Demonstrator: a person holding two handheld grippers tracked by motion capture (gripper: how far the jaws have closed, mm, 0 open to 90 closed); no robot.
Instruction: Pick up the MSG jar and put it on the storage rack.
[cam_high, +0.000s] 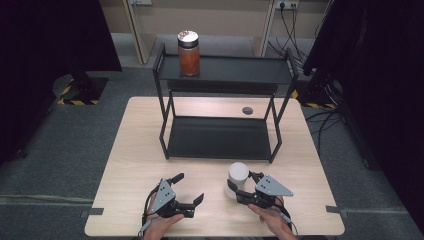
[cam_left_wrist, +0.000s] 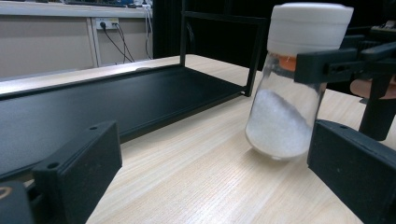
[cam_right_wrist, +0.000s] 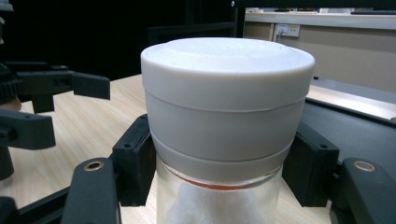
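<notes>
A glass jar (cam_high: 238, 174) with a white lid, part full of white powder, stands at the table's front right. My right gripper (cam_high: 242, 182) is shut on it, and in the right gripper view its pads (cam_right_wrist: 135, 156) press just under the lid (cam_right_wrist: 226, 88). In the left gripper view the jar (cam_left_wrist: 282, 121) leans slightly, its base at the tabletop. My left gripper (cam_high: 188, 188) rests open to the jar's left with nothing between its fingers (cam_left_wrist: 84, 170).
A black two-tier rack (cam_high: 220, 137) stands mid-table behind both grippers. On the left of its top shelf (cam_high: 240, 70) stands a jar of red-brown contents (cam_high: 189, 54). Bare wood lies between the rack and the grippers. A small dark disc (cam_high: 247, 110) lies behind the rack.
</notes>
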